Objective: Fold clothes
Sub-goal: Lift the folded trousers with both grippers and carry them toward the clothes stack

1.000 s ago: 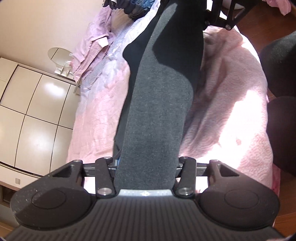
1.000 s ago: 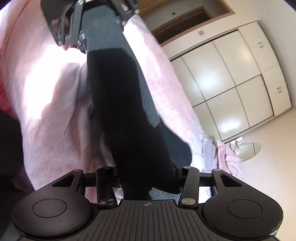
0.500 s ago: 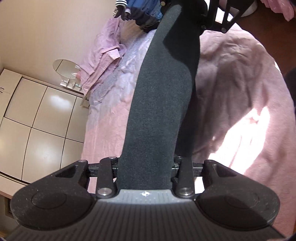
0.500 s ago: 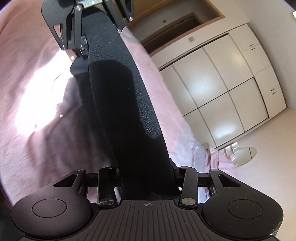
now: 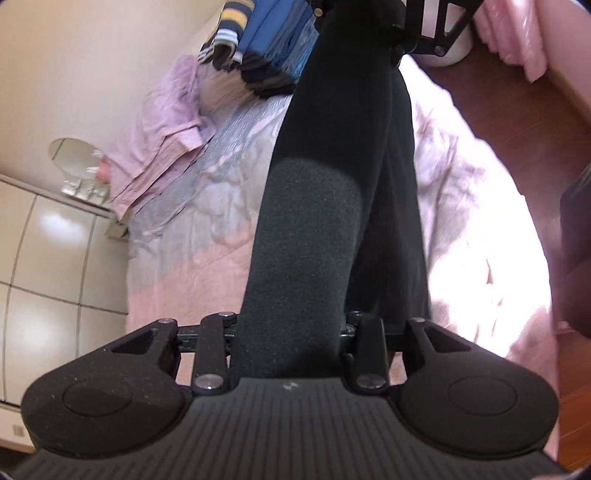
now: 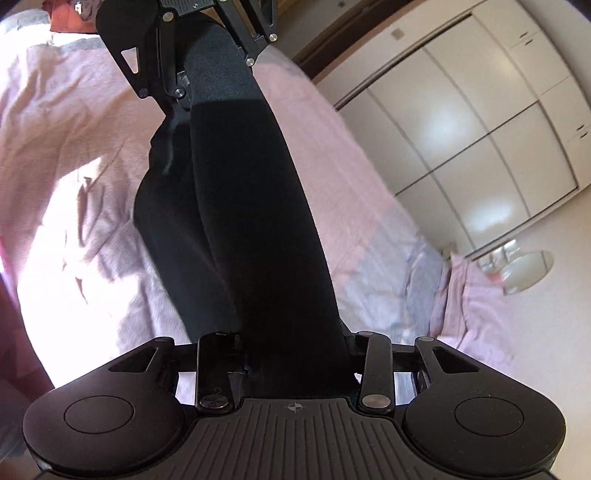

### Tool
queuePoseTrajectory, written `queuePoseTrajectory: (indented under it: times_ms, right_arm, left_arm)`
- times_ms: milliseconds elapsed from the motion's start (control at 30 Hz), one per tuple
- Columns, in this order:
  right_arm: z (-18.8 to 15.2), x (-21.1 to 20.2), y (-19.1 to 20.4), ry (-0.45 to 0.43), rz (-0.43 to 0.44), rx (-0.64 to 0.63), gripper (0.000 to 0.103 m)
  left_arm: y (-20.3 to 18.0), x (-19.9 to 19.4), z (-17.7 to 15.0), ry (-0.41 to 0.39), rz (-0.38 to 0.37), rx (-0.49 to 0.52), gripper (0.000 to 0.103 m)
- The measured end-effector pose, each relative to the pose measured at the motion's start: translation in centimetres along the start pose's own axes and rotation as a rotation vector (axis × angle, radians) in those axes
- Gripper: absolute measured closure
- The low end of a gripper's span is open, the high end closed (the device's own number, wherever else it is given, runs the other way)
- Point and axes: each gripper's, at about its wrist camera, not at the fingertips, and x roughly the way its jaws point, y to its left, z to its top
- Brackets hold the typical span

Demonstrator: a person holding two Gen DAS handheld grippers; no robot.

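**A:** What does each camera give you?

**B:** From my left wrist view I see the left gripper with the dark garment running out of its jaws and up to the right gripper at the top edge. Only this view shows the pile of blue and striped clothes at the far end of the bed, the lilac shirt beside it and the wooden floor on the right. My right wrist view looks the other way: the right gripper close up, the left gripper at the top, and the wardrobe doors past the bed's far edge.

**A:** The jaws?

**B:** Both sets are partly closed and clamped on the garment, one at each end; the left ones are steady, the right ones seem about the same.

**A:** Room to move?

**B:** The pink bedspread lies bare on both sides of the cloth. The bed's edge meets the floor on one side and the wardrobe on the other. A round mirror stands by the wall.

**A:** And the garment itself?

**B:** Black, finely knit, stretched into a long band between the grippers above the bed, with a second layer hanging below it. I cannot tell what kind of garment it is.
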Motion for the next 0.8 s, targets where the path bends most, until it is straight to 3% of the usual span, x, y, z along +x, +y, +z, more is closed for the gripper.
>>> queuePoseTrajectory:
  times_ms: [167, 500, 800]
  right_arm:
    - [1.1, -7.7, -6.1, 0.112, 0.009, 0.054, 0.065]
    - [0.0, -15.3, -15.2, 0.281, -0.236, 0.140, 0.065]
    - [-6.5, -18.1, -25.9, 0.330, -0.400, 0.188, 0.065]
  left_arm:
    - [4.9, -3.4, 4.4, -0.111, -0.074, 0.014, 0.072]
    - [13.6, -2.7, 15.0, -0.392, 0.012, 0.152, 0.072]
    - [19.8, 1.8, 28.1, -0.536, 0.084, 0.230, 0.071]
